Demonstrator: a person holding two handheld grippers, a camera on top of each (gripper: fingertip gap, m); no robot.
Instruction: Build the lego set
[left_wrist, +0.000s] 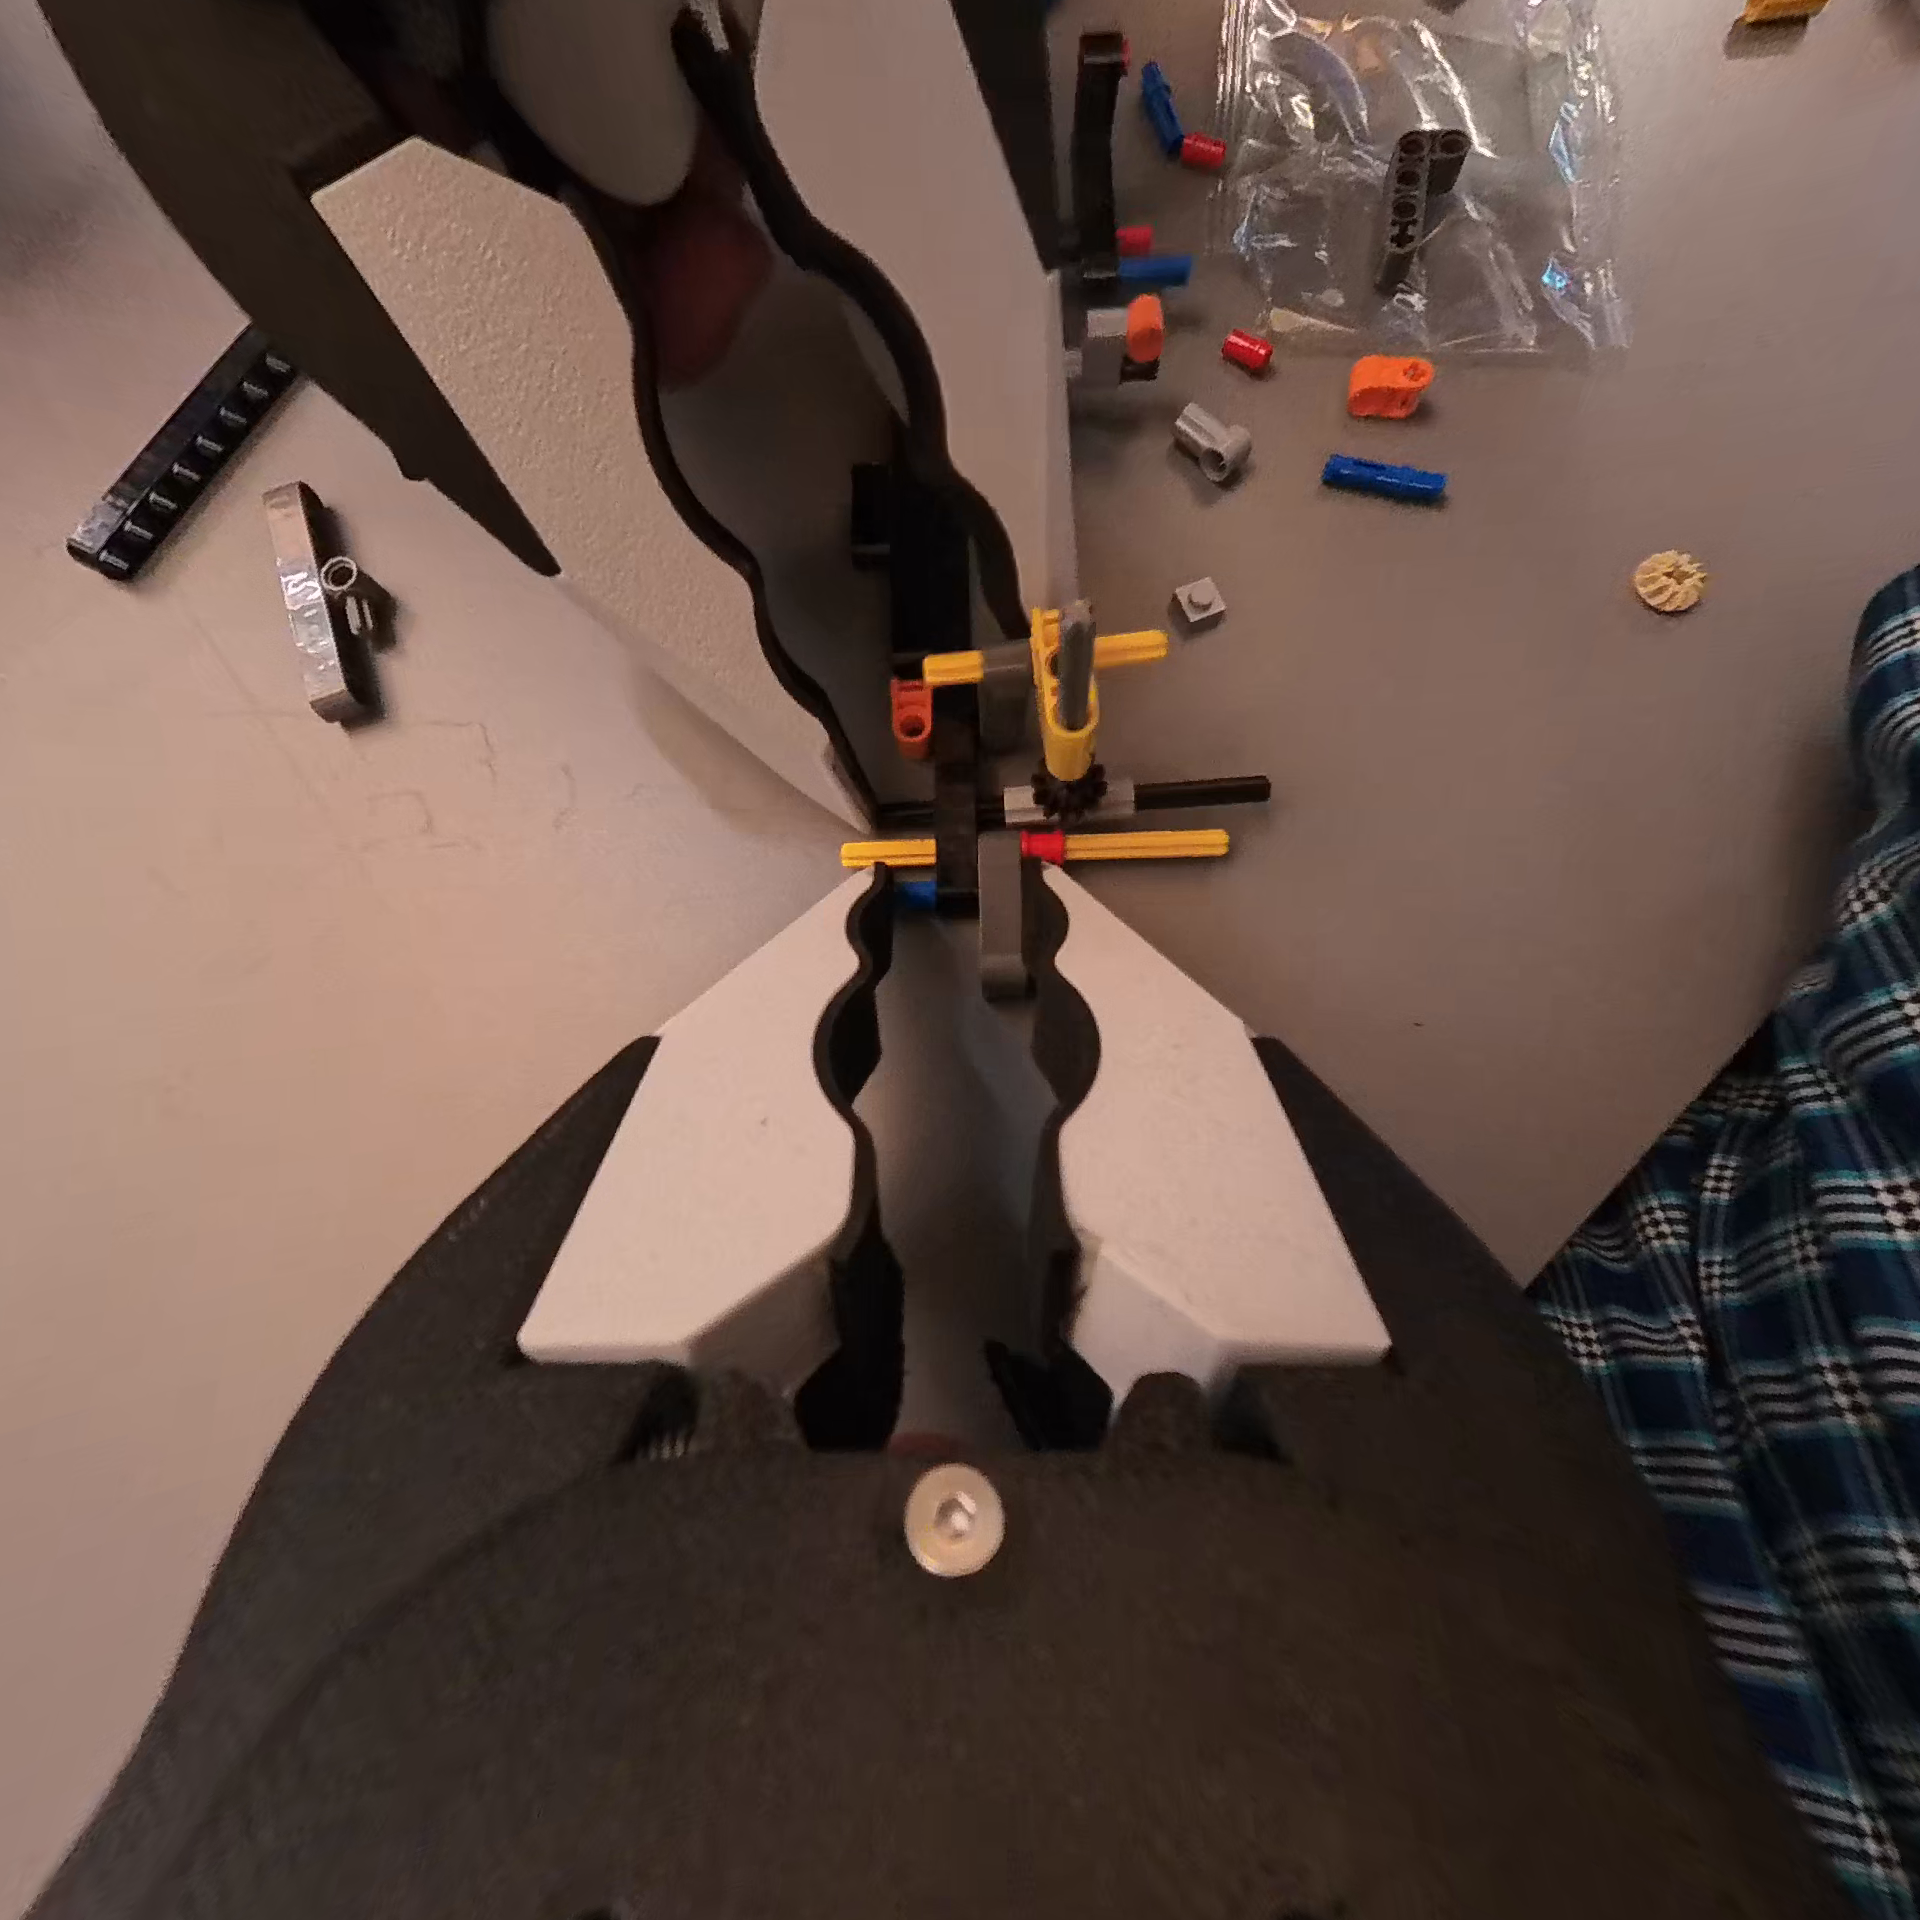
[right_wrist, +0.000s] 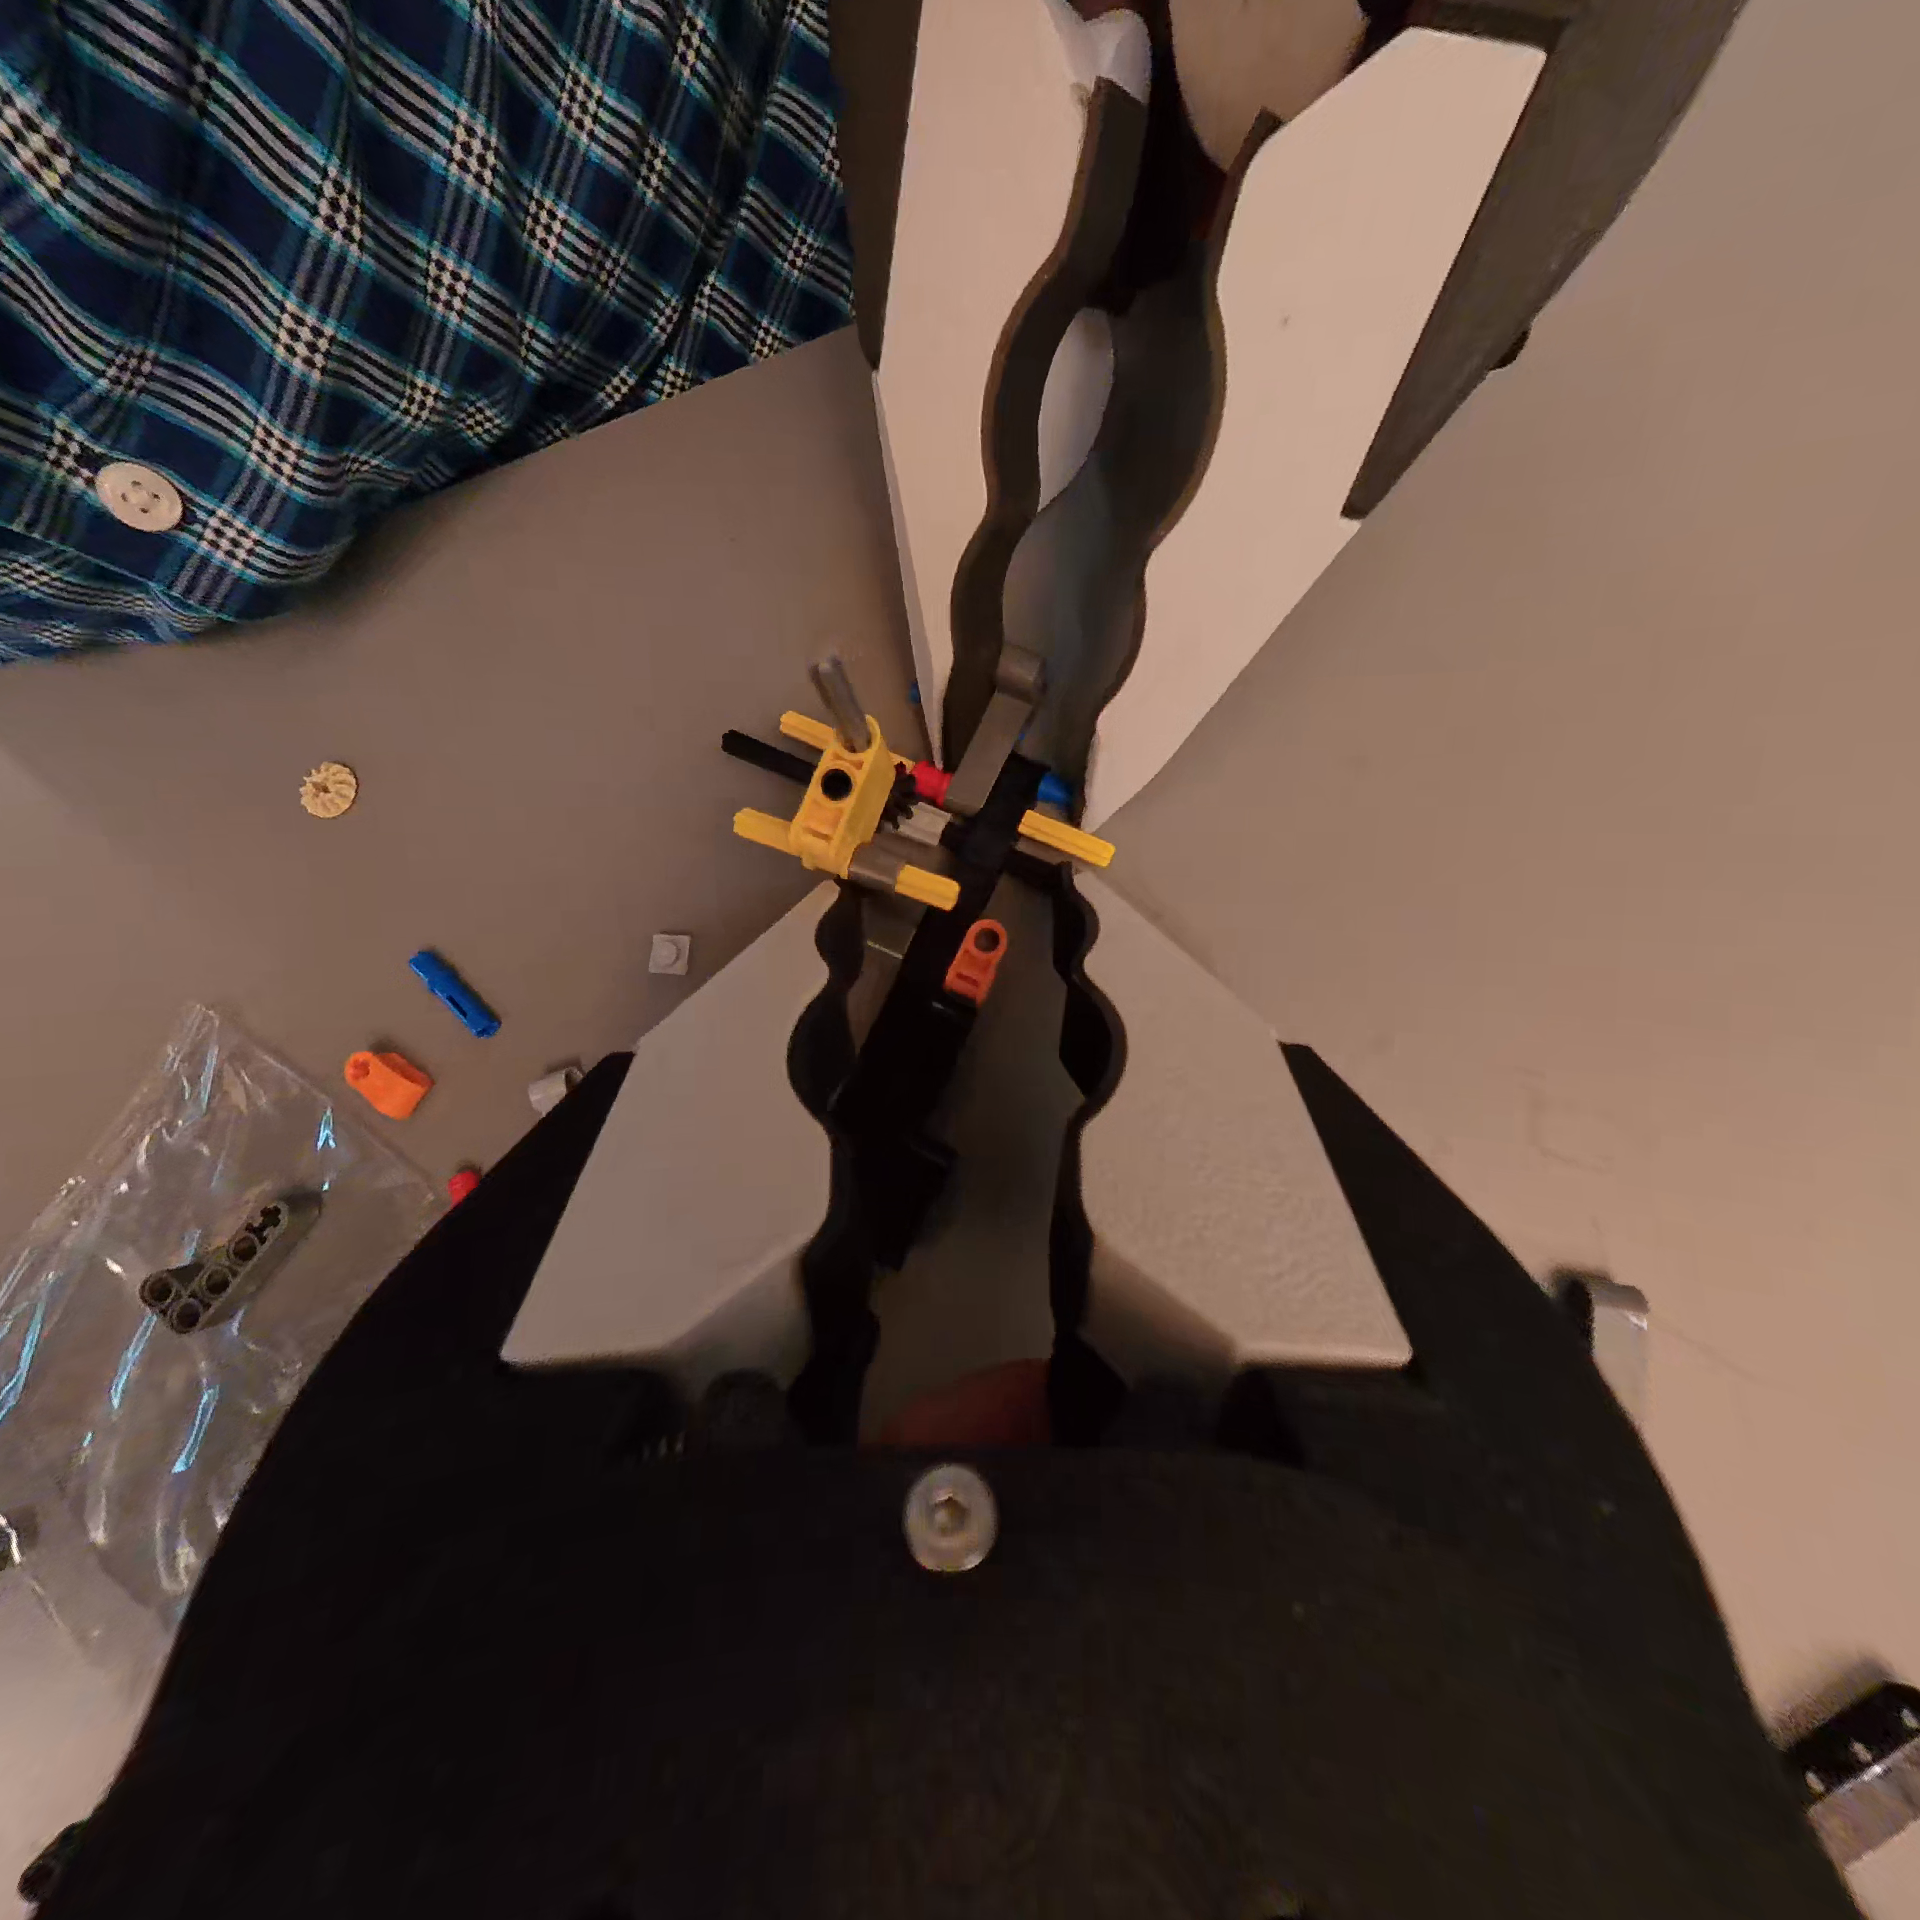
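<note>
Yellow-axled assembly (left_wrist: 1029, 790), held above the table (left_wrist: 312, 935) between both grippers. I would keep both grips steady and aligned so no axle twists loose. Left gripper (left_wrist: 961, 894) clenches its grey beam (left_wrist: 1003, 914); right gripper (right_wrist: 956, 935) meets it head-on, clamping the black beam (right_wrist: 904, 1091).

- The left gripper (left_wrist: 961, 904) reaches up from the bottom of the left wrist view, its jaws drawn close on the grey beam of the lego assembly (left_wrist: 1023, 769).
- The right gripper (right_wrist: 951, 935) rises from the bottom of the right wrist view, jaws narrowed around the assembly's black beam.
- The two grippers meet tip to tip at mid-frame.
</note>
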